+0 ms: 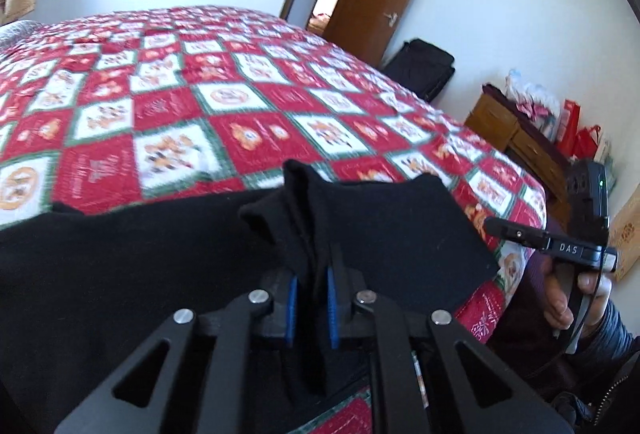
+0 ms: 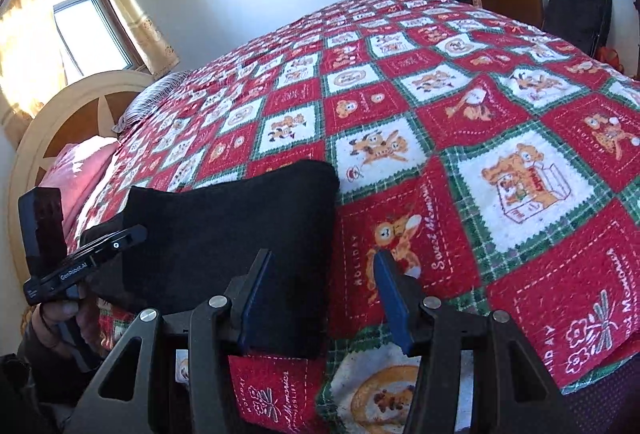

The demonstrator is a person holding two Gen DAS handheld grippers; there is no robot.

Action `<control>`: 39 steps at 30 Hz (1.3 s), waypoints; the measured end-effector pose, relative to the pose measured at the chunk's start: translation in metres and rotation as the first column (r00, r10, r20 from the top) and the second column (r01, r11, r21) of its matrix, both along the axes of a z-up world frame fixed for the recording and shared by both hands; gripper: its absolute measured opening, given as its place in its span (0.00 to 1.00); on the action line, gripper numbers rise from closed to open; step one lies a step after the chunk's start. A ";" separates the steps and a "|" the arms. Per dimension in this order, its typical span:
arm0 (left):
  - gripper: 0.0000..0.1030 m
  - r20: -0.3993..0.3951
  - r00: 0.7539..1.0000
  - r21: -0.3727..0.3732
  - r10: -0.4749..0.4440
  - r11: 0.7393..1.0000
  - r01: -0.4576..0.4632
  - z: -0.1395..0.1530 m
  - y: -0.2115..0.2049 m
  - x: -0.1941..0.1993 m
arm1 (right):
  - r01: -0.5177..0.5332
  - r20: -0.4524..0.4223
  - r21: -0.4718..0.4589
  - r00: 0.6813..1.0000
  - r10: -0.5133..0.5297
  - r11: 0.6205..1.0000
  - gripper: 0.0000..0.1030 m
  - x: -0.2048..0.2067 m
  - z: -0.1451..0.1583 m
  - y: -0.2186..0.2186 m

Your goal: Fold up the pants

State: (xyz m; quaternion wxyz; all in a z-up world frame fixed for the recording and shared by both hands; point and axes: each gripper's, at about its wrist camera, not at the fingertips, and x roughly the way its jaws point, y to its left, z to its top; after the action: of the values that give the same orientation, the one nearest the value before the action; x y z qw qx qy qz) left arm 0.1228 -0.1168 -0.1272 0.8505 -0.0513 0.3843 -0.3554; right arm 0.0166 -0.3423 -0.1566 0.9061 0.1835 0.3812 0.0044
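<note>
Bedroom, daylight from a window, brown door ajar at the far wall. Bed (image 2: 500, 106) fills both views, covered by a red, white and green patchwork quilt (image 1: 224, 122) with cartoon prints.

Black pants (image 2: 224, 226) lie along the near edge of the bed, long axis running roughly parallel to that edge (they read as already doubled into a thick dark slab, though the layers cannot be counted). One squared end sits in the right wrist view, its far corner resting on the quilt.

Left gripper (image 1: 311, 304) is clenched on a pinched-up ridge of the black cloth; blue pads (image 1: 291, 308) press it from both sides, fabric standing up beyond them.

Right gripper (image 2: 320, 298) is released, jaws parted and holding nothing. Its left finger overlaps the pants' end, its right finger hangs over bare quilt, so the cloth's edge lies just inside the gap, toward the left.

Judgement: the next move turns on the right claw shifting slightly left and down to bite that end, matching the left hand's hold.
</note>
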 end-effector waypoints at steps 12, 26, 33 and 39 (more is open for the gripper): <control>0.12 -0.071 0.995 0.020 0.066 0.998 -0.065 -0.027 0.016 0.014 | -0.101 0.069 -0.028 0.992 0.103 0.994 0.52 0.037 0.007 0.030; 0.19 -0.045 0.996 0.016 0.081 0.997 -0.080 -0.031 0.015 0.011 | -0.052 0.000 0.117 0.999 0.053 0.992 0.31 0.072 -0.010 -0.033; 0.23 -0.008 0.994 0.059 0.111 0.992 -0.110 -0.026 0.015 0.004 | -0.091 -0.089 -0.133 0.993 0.080 0.987 0.31 0.085 -0.015 0.011; 0.64 0.070 0.979 0.102 0.191 0.975 -0.198 -0.018 0.026 0.004 | -0.114 0.003 -0.143 0.993 0.116 0.983 0.31 0.038 0.014 0.017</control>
State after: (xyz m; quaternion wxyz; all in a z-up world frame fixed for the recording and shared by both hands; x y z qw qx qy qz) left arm 0.1269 -0.0903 -0.1456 0.8939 -0.0317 0.3705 -0.2504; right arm 0.0548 -0.3250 -0.1429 0.9172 0.0960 0.3855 0.0306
